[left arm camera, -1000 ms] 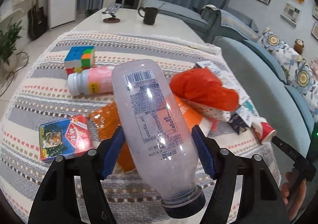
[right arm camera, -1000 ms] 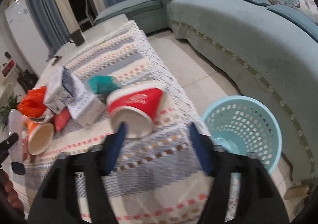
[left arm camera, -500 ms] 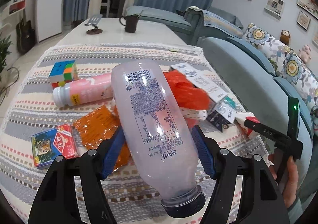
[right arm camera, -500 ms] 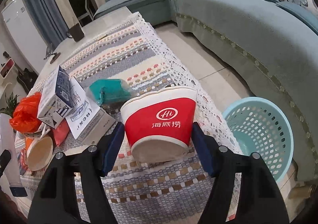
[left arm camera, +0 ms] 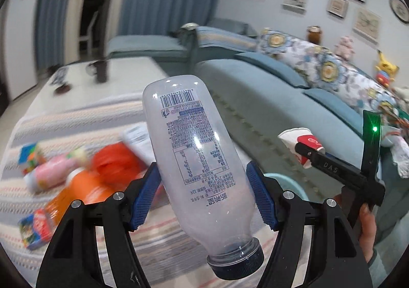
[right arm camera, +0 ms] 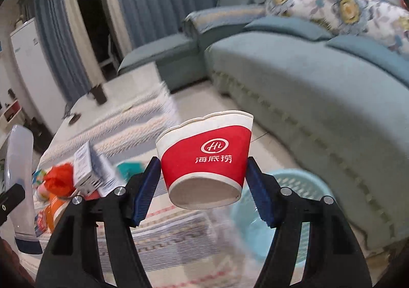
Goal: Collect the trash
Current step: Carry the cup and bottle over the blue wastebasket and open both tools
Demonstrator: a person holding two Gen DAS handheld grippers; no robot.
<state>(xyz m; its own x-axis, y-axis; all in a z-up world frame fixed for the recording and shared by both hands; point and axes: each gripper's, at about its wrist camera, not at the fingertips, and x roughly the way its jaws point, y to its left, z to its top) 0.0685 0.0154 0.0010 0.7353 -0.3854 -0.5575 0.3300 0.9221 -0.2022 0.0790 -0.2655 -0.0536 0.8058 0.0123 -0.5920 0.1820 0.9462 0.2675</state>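
The left gripper (left arm camera: 204, 198) has its fingers (left arm camera: 145, 198) clamped on a clear plastic bottle (left arm camera: 196, 157), cap toward the camera, held above the striped bench (left arm camera: 76, 119). The right gripper (right arm camera: 203, 189) has its fingers (right arm camera: 145, 188) pressed on a red paper cup (right arm camera: 207, 157), up off the bench, with a light blue basket (right arm camera: 294, 186) on the floor below, by the bench's edge.

The bottle (left arm camera: 202, 157) was glossy clear plastic; the cup (right arm camera: 207, 160) matt paper; the basket (right arm camera: 291, 208) perforated plastic; the sofa (right arm camera: 319, 99) soft cloth.
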